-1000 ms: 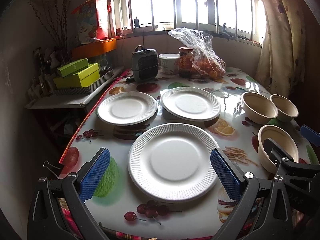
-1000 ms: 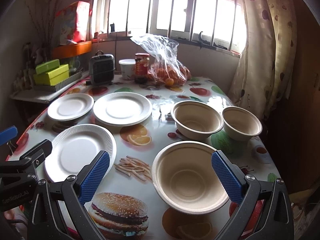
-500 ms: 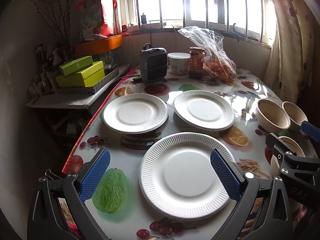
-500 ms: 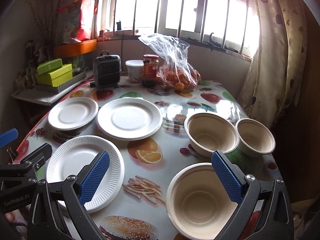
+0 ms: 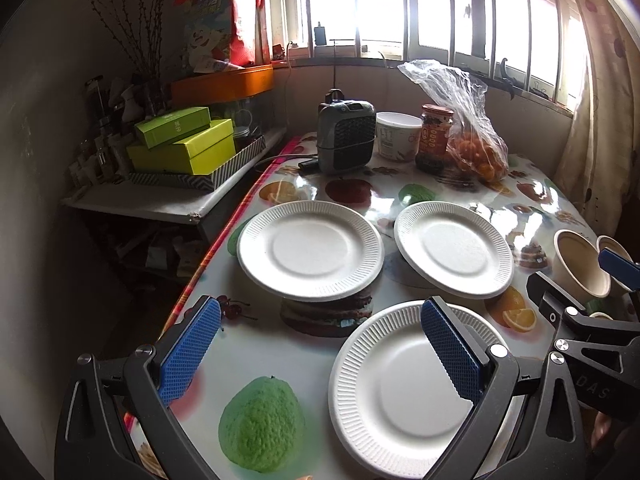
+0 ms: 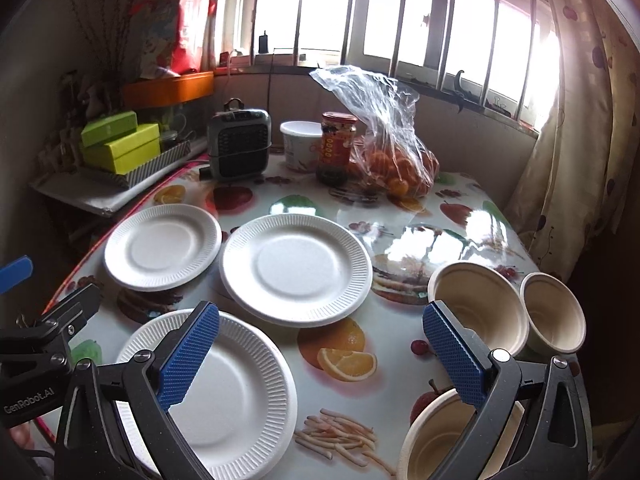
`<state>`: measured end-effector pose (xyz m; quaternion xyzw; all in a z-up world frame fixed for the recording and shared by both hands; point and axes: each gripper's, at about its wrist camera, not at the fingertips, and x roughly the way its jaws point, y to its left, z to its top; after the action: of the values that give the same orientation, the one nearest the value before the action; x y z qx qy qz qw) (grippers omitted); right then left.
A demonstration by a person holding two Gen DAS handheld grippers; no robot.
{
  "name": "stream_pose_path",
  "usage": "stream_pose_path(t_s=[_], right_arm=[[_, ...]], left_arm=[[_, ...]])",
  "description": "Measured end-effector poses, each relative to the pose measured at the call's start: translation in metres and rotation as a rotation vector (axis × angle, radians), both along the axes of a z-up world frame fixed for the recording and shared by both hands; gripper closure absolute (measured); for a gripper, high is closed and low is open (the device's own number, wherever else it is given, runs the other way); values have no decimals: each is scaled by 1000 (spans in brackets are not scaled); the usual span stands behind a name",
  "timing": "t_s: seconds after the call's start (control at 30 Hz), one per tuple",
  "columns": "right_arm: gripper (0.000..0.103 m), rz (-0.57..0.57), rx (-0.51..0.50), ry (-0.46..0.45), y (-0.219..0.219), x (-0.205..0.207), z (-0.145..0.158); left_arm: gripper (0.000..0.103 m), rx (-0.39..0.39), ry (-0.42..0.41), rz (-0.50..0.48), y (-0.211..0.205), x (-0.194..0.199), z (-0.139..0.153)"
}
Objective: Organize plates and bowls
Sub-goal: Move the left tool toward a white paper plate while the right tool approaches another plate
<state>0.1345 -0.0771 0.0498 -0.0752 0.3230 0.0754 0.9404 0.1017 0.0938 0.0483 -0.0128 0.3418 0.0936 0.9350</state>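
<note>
Three white paper plates lie on the fruit-print table: a far left plate (image 5: pixel 310 250) (image 6: pixel 162 246), a far right plate (image 5: pixel 454 254) (image 6: pixel 296 268) and a near plate (image 5: pixel 404 392) (image 6: pixel 224 392). Three tan bowls stand at the right: a large one (image 6: pixel 476 304) (image 5: pixel 580 264), a small one (image 6: pixel 556 316) and a near one (image 6: pixel 440 440). My left gripper (image 5: pixel 316 348) is open and empty above the table, left of the near plate. My right gripper (image 6: pixel 320 352) is open and empty between the near plate and the near bowl.
A small grey heater (image 5: pixel 346 140), a white tub (image 5: pixel 398 136), a jar (image 5: pixel 436 136) and a bag of oranges (image 5: pixel 476 152) stand at the table's back. A side shelf with green boxes (image 5: pixel 182 146) is on the left. A curtain (image 6: pixel 576 160) hangs at the right.
Both grippers have pulled up and shifted left, so the plates and bowls slid right and lower in view. Both stay open and empty. Nothing on the table has moved.
</note>
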Motion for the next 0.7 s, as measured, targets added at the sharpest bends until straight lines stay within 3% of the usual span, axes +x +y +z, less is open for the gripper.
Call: stream_pose_path(t_s=[0.7], right_arm=[[0, 62, -6, 37, 39, 39, -10]], left_arm=[[2, 14, 1, 82, 42, 22, -2]])
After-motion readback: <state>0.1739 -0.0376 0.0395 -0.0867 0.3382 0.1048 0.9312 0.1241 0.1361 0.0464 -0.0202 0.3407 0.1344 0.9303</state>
